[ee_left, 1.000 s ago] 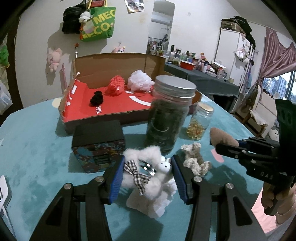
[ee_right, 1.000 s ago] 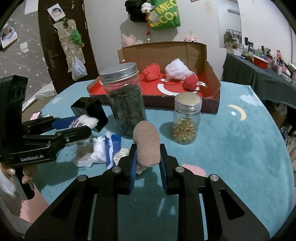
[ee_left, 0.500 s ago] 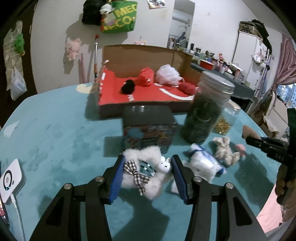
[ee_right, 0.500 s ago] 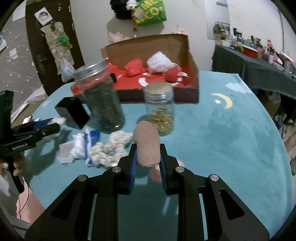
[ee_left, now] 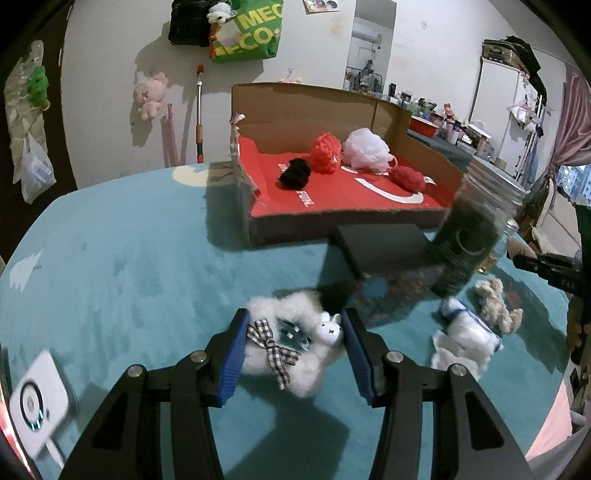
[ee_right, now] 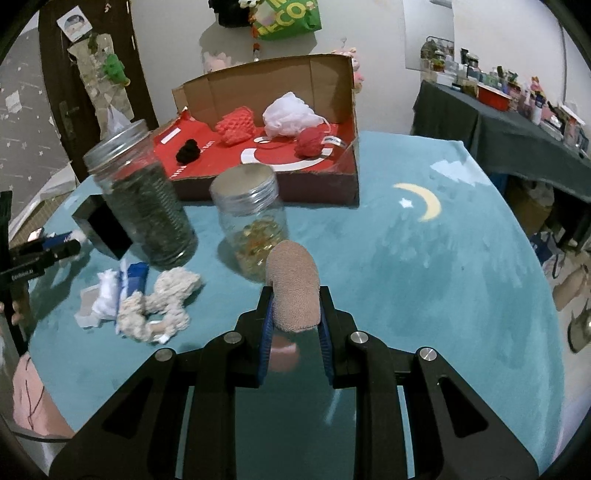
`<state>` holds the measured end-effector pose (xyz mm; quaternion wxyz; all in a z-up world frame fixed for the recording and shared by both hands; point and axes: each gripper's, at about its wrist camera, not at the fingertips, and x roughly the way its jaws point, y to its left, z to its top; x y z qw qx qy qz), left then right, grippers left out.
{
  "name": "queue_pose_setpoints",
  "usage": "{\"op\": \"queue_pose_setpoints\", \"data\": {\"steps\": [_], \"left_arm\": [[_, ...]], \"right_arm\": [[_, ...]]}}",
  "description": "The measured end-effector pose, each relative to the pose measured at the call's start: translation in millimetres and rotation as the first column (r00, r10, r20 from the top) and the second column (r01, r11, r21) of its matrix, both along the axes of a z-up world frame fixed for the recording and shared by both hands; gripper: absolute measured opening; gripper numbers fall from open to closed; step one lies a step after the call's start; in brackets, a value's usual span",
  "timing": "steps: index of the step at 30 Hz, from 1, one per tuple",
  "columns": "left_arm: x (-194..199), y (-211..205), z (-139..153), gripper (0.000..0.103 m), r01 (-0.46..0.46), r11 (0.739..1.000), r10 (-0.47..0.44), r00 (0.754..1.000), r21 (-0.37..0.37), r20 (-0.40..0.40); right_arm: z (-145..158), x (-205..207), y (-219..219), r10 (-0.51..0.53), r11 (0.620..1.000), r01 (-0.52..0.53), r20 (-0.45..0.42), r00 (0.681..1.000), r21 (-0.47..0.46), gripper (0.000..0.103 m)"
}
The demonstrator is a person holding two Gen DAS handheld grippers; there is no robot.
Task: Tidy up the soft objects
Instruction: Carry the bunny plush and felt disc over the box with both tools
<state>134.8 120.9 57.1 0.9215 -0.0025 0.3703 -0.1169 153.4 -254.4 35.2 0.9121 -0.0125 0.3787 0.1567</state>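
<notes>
**Both tongs loaded, box w/ four soft items behind**

Left tongs [ee_left: 293, 345] clamp a fluffy white plush [ee_left: 291, 354] w/ a checked bow and small rabbit face; blue pads press its two sides, plush held just above the teal table [ee_left: 129, 258]. Right tongs [ee_right: 295, 314] are closed tight on a tan knitted roll [ee_right: 293, 286], which sticks up between the pads.

Just left of right tongs on the table: cream knitted piece [ee_right: 162, 302], touching a white-and-blue cloth bundle [ee_right: 118, 291]. Behind these, tall glass jar of dark green stuff [ee_right: 144, 199] w/ metal lid, and a shorter jar of amber bits [ee_right: 255, 229] beside it. Black box [ee_right: 101, 230] sits left of the tall jar, partly hidden by it.

Further back, open cardboard box [ee_right: 273, 85] w/ red floor holds a black pompom [ee_right: 188, 151], coral knit piece [ee_right: 236, 127], white mesh puff [ee_right: 291, 114] and red yarn ball [ee_right: 310, 142], all apart from the near pile.

Left-wrist view: white device [ee_left: 37, 406] near the table's lower left edge; jar and black box blurred there. Green bag [ee_left: 247, 29] and pink plush [ee_left: 149, 92] hang on the wall
</notes>
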Motion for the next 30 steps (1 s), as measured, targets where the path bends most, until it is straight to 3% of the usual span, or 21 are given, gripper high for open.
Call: {"op": "queue_pose_setpoints", "data": {"steps": [11,30], "left_arm": [[22.8,9.2,11.4,0.053,0.056,0.998,-0.056,0.998,0.038,0.007],[24.5,12.9,10.9,0.053,0.092,0.991,-0.092,0.996,0.096,0.005]], "right_arm": [[15.1,39.7,0.1,0.053,0.993,-0.05,0.027,0.998,-0.103,0.021],[14.6,44.3,4.8,0.09,0.99,-0.088,0.013,0.996,-0.113,0.021]]}}
